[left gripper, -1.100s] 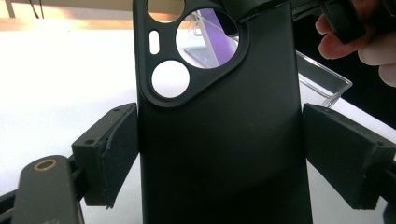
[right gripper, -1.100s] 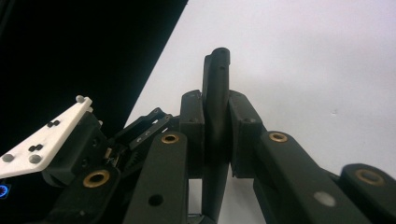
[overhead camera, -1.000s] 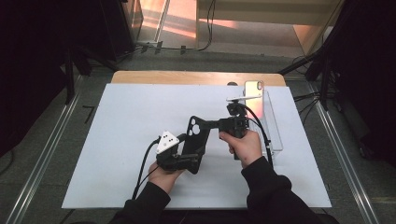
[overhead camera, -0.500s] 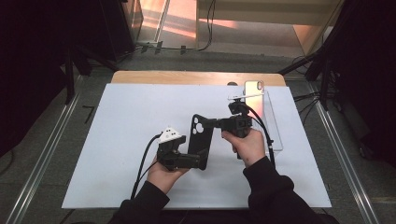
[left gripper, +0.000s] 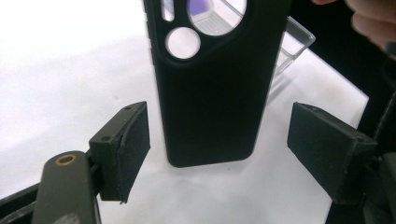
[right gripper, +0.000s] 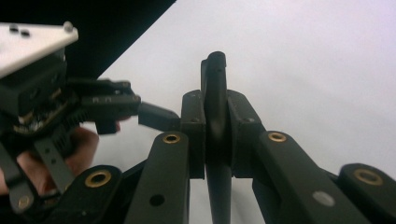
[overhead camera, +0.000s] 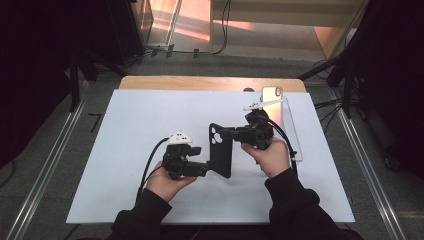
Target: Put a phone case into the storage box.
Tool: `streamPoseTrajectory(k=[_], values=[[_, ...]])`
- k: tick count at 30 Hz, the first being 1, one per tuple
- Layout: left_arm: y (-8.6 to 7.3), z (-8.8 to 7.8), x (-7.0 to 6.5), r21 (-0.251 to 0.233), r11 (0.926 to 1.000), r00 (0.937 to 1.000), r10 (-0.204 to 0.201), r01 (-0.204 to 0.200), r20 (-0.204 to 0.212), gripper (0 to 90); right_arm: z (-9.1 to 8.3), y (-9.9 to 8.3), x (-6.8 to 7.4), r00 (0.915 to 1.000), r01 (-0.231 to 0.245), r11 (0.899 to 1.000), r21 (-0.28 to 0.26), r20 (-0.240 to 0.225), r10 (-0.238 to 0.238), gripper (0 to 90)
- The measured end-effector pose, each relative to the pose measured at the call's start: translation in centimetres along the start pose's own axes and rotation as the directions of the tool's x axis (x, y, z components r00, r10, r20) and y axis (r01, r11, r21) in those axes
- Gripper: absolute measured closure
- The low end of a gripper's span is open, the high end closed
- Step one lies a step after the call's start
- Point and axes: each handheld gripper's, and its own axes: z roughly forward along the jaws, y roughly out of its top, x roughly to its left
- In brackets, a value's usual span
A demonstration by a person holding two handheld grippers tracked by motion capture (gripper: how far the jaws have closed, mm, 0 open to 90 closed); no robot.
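A black phone case (overhead camera: 220, 150) with round camera cut-outs is held off the white mat, standing on edge. My right gripper (overhead camera: 226, 134) comes in from the right and is shut on its upper part; in the right gripper view both pads press flat on the thin case (right gripper: 215, 84). My left gripper (overhead camera: 214, 167) reaches in from the left at the lower end. In the left gripper view the case (left gripper: 212, 93) stands between the two pads (left gripper: 130, 140) with a gap on each side. Those jaws have just been closing, and they still do not touch the case.
A phone (overhead camera: 272, 94) leans on a clear plastic stand (overhead camera: 292, 135) at the mat's far right. The white mat (overhead camera: 125, 130) covers a wooden table (overhead camera: 200, 82). Cables trail from both grippers toward the person.
The left hand has lifted slightly and shifted a little left beside the case. The right hand and the case have barely moved.
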Motion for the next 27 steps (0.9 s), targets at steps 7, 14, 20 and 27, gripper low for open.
streamPoseTrajectory(k=[7, 14, 20, 27], values=[[0.9, -0.7, 0.7, 0.057, 0.9968, 0.9972, 0.054, -0.057, 0.053, 26.7, -0.8, -0.2, 0.3, 0.9929, 0.115, 0.993, 0.001, -0.030, -0.115, 77.4], [1.6, -1.6, 1.1, 0.033, 0.9945, 0.9916, 0.096, -0.099, 0.087, 29.7, -1.5, -0.3, 0.2, 0.9768, 0.188, 0.982, 0.020, -0.109, -0.184, 77.4], [2.2, -2.1, 1.2, 0.020, 0.9894, 0.9799, 0.140, -0.144, 0.142, 29.8, -1.7, -0.4, -0.1, 0.9580, 0.229, 0.973, 0.020, -0.182, -0.221, 77.3], [2.6, -2.3, 1.9, 0.009, 0.9872, 0.9697, 0.154, -0.159, 0.189, 32.8, -1.2, -0.6, 0.2, 0.9354, 0.262, 0.964, 0.032, -0.254, -0.246, 77.3]])
